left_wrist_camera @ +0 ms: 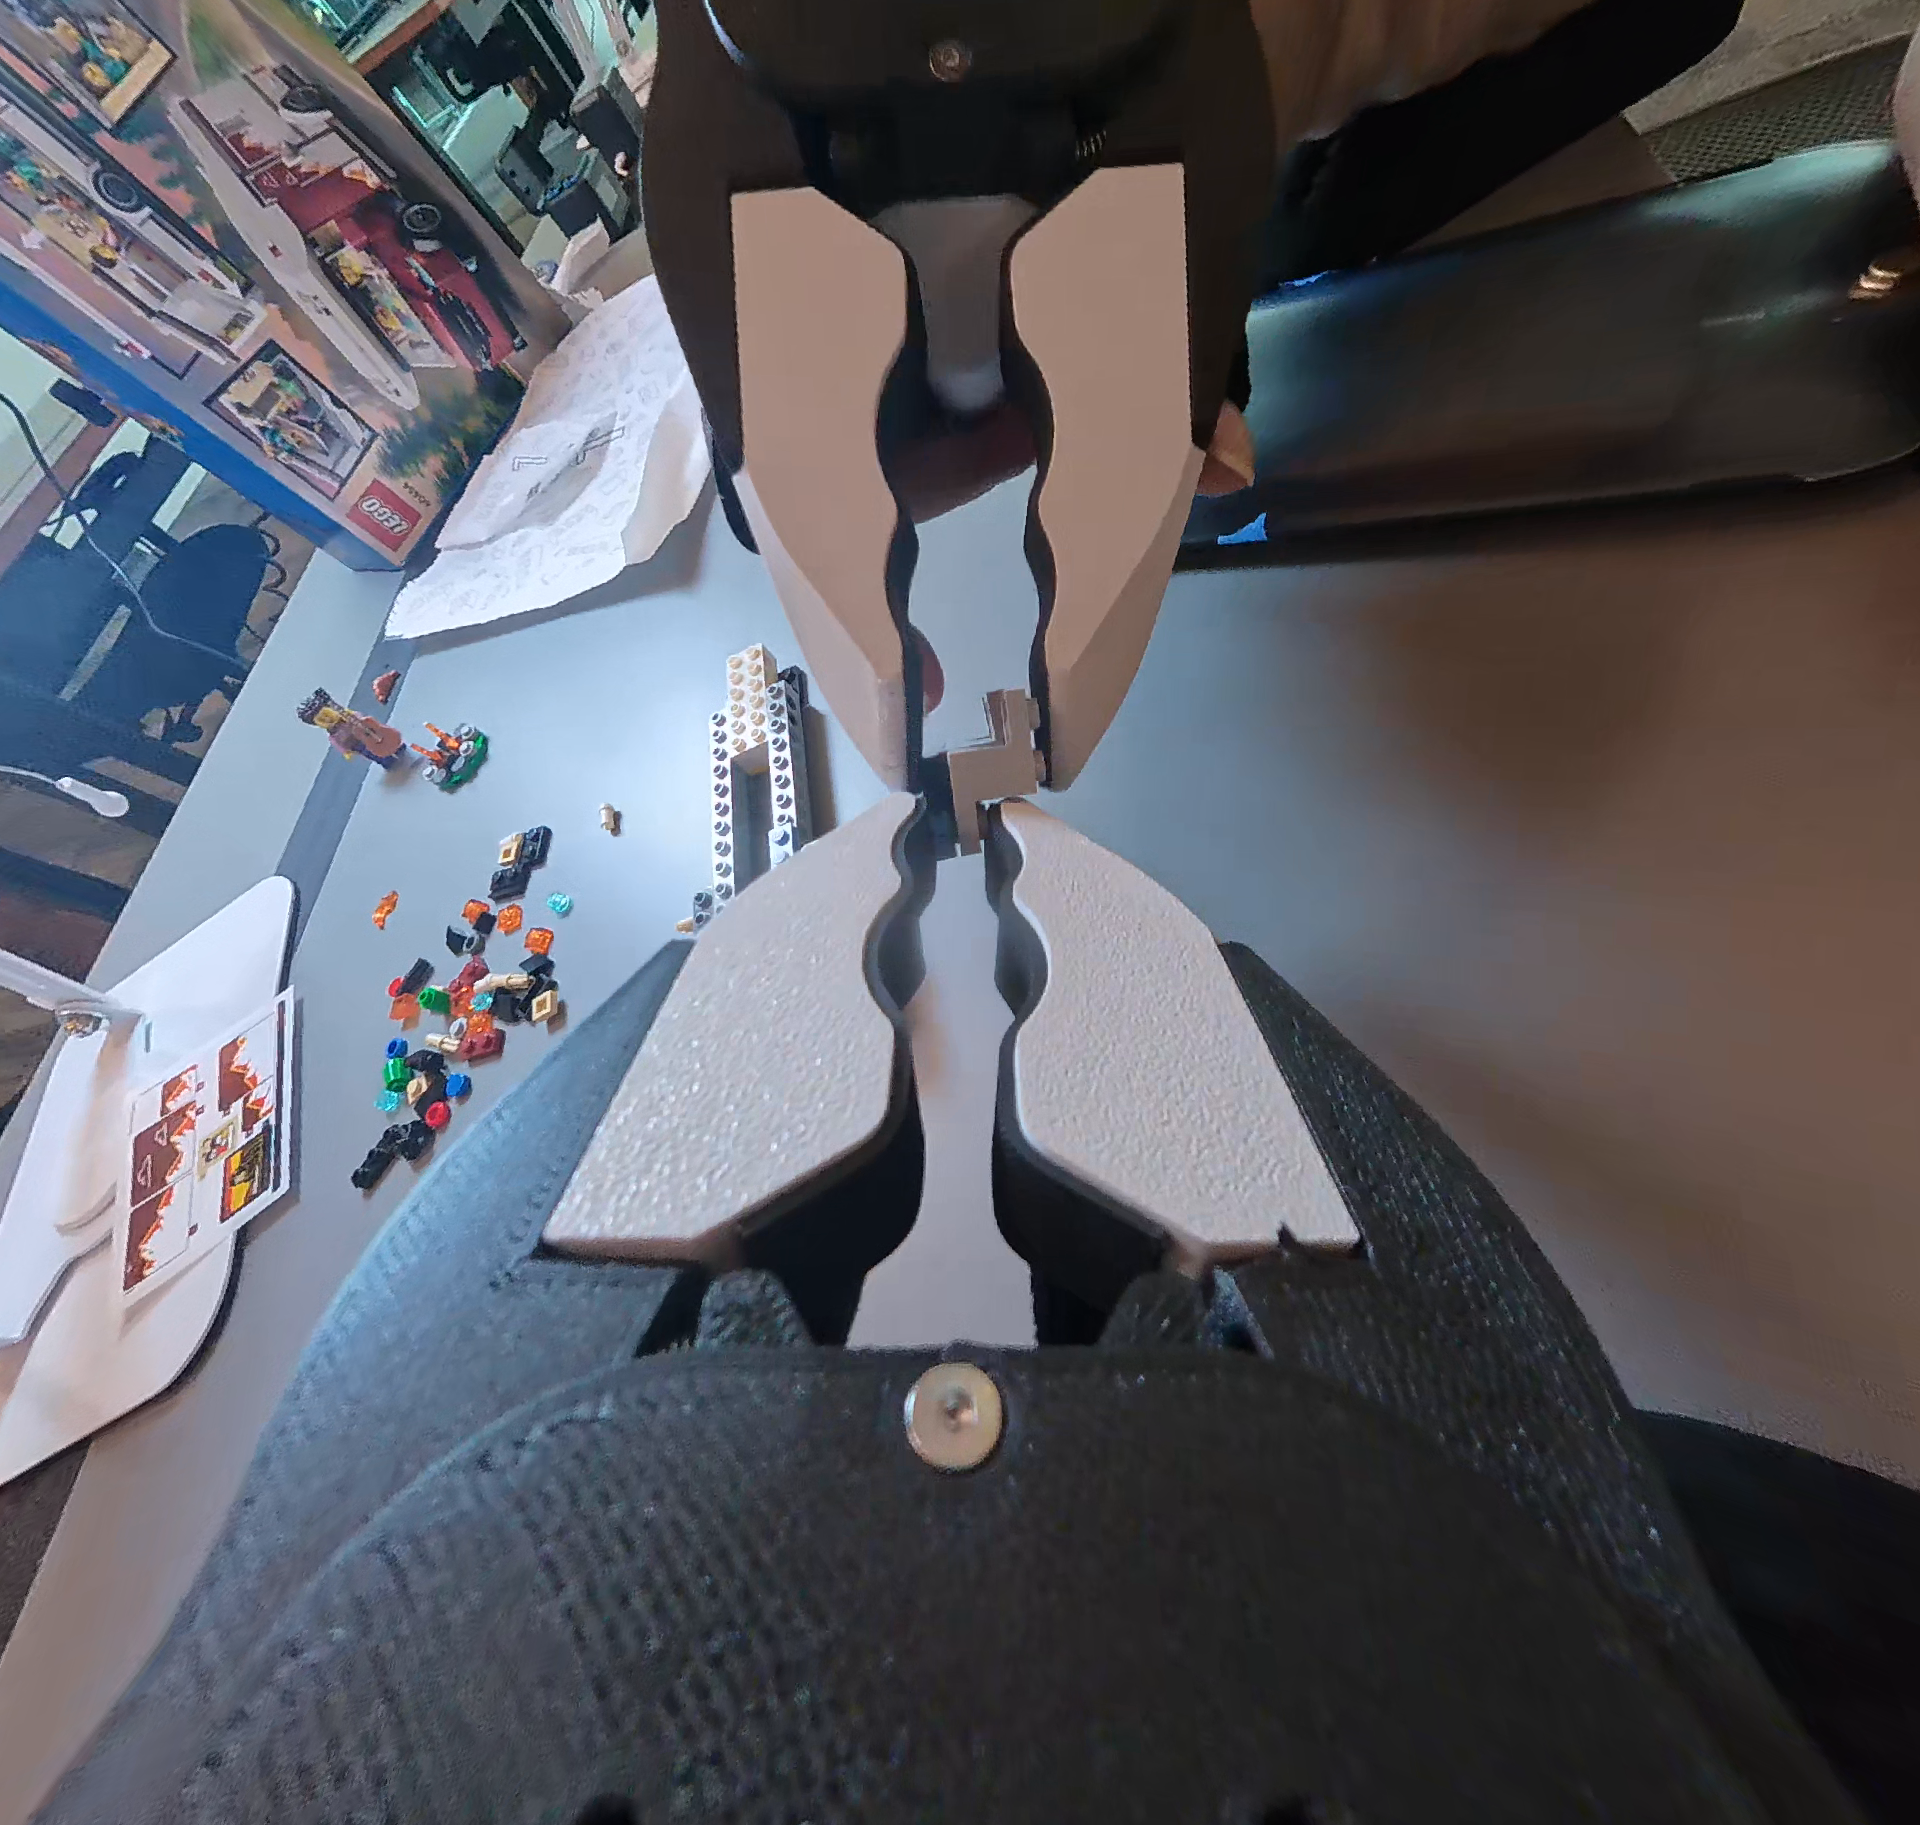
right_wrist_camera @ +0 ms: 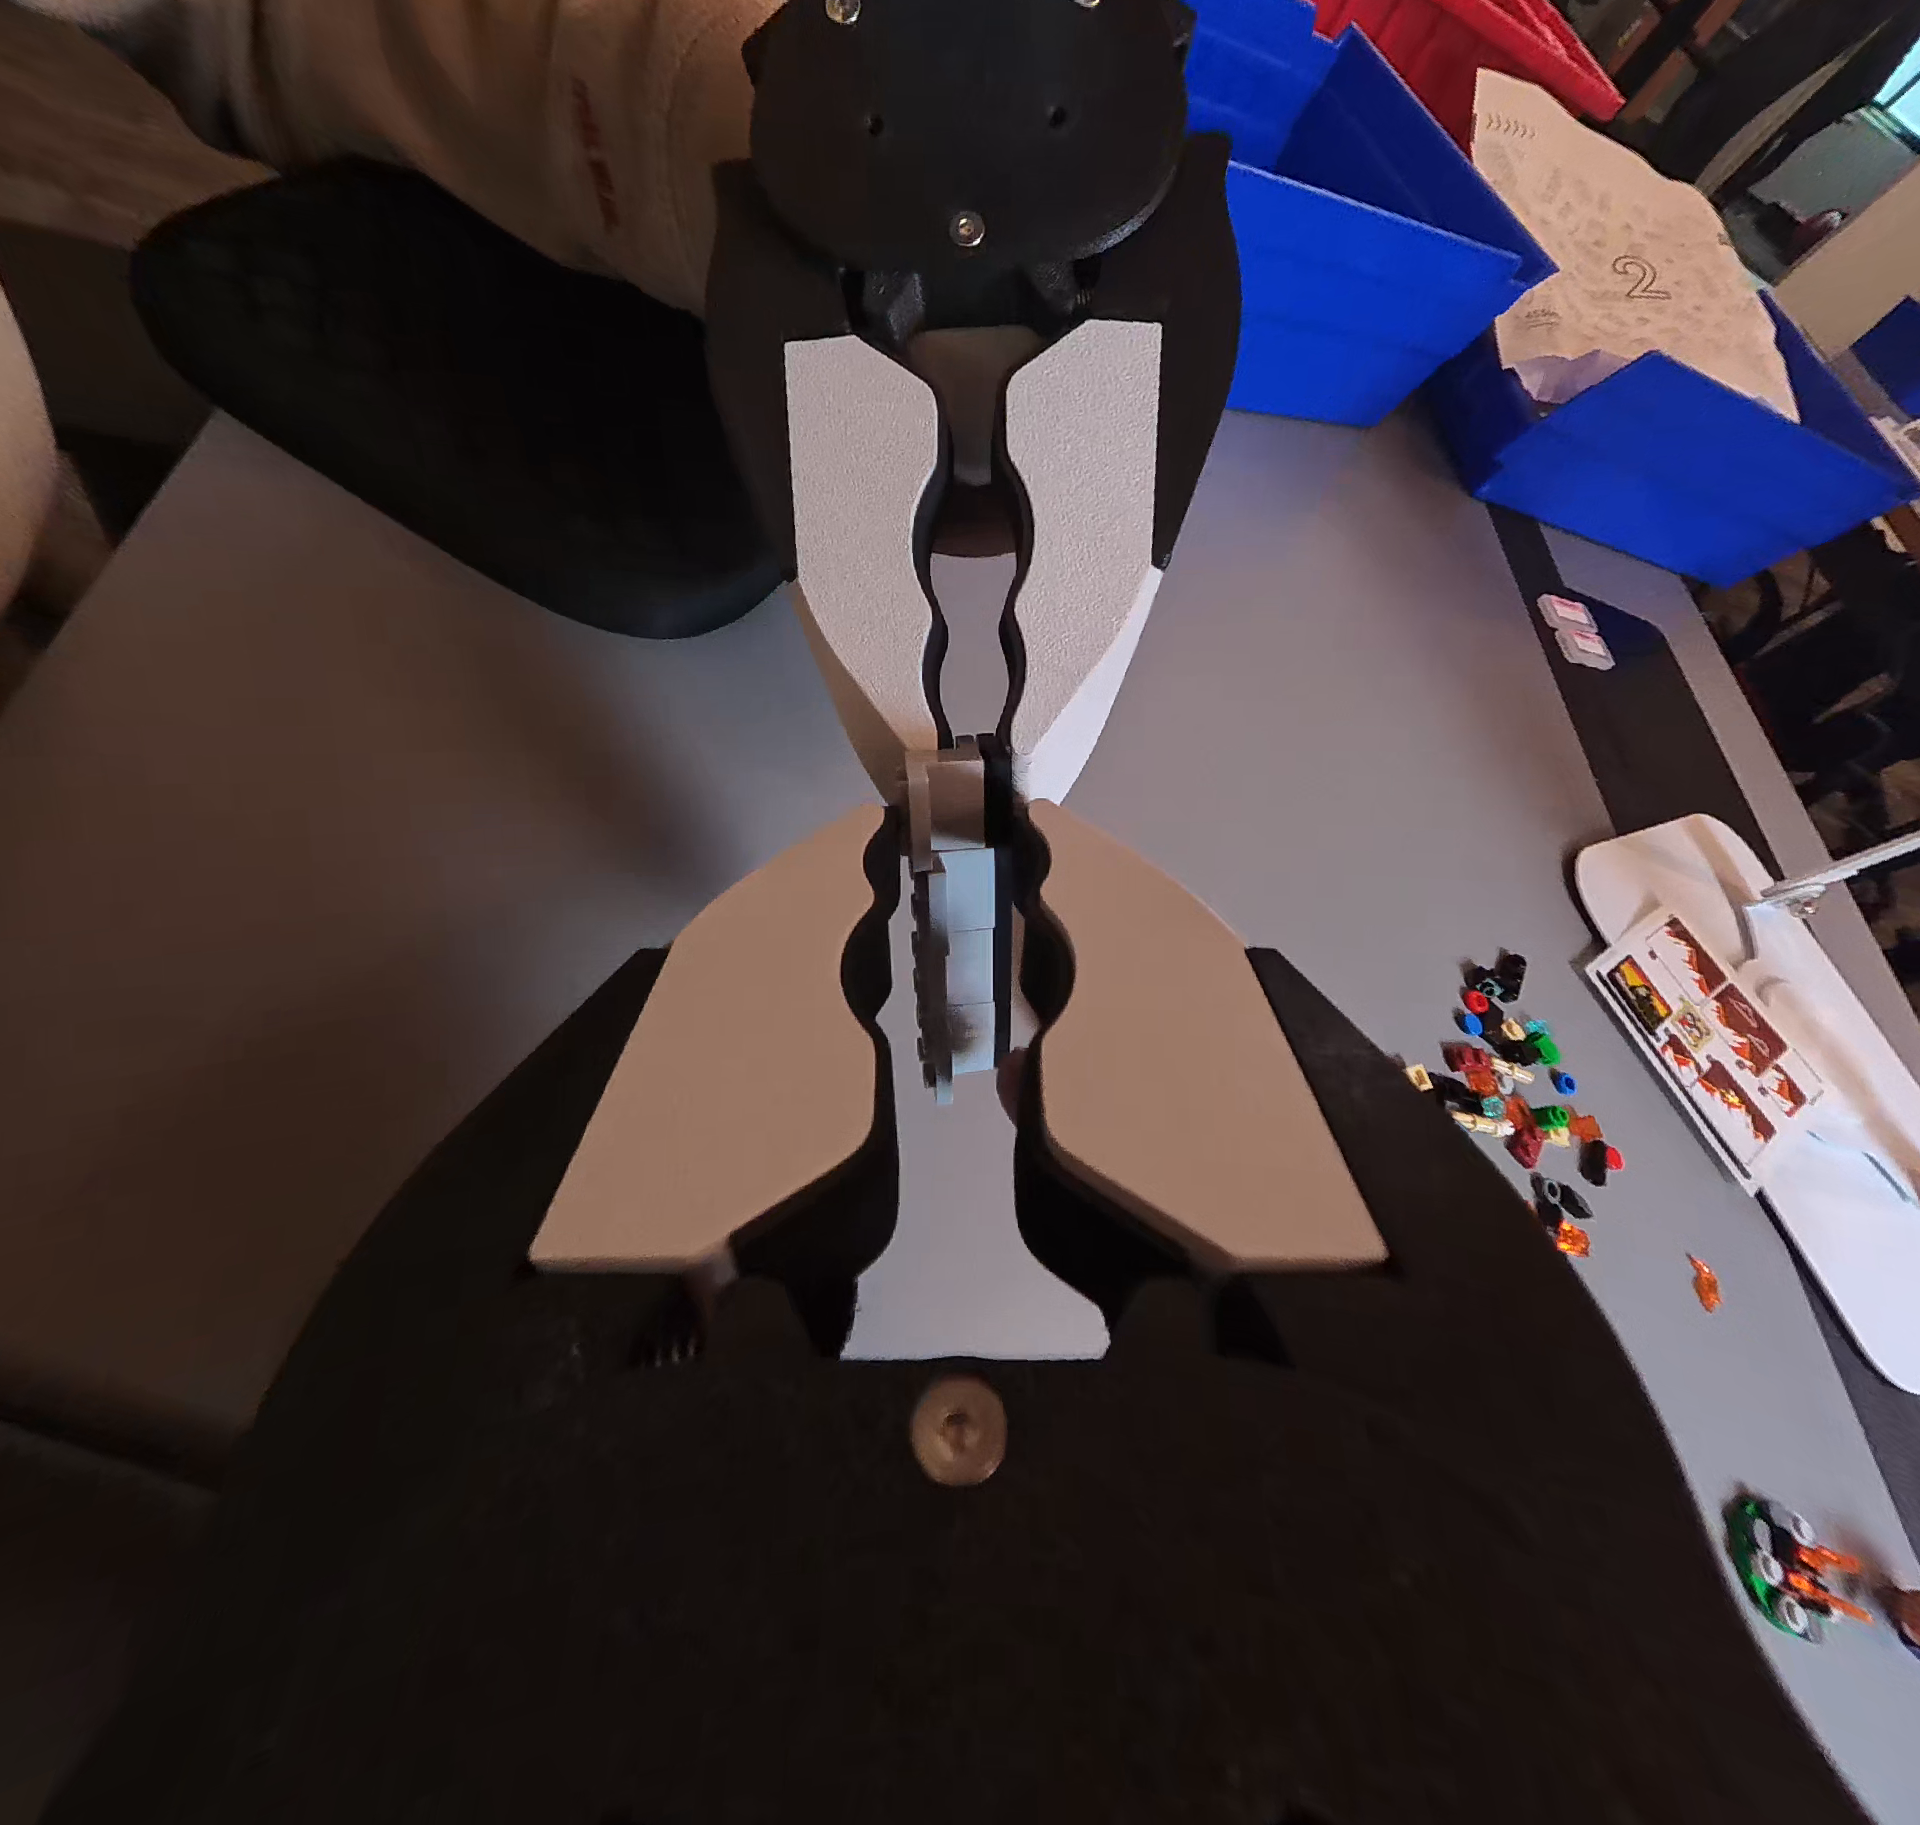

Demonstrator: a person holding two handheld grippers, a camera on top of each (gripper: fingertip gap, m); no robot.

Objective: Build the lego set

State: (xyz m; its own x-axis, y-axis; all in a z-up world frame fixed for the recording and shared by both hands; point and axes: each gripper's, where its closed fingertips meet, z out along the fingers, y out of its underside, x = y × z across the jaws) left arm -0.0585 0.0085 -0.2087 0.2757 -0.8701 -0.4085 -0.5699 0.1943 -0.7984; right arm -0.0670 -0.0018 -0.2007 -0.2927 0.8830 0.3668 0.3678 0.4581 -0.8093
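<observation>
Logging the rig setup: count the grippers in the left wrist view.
2. The left gripper sits at the bottom; the right gripper hangs from the top. Both are shut on the grey lego assembly between them.

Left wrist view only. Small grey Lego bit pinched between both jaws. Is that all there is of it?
Observer: No. The right wrist view shows a longer grey-and-black Lego brick assembly running back between the right gripper's jaws.
Operator: Anything on my blind side?
Observer: Blue plastic bins along the far edge of the grey table.
Operator: Anything in them?
Observer: One bin holds a white paper bag. I cannot see inside the others.
</observation>
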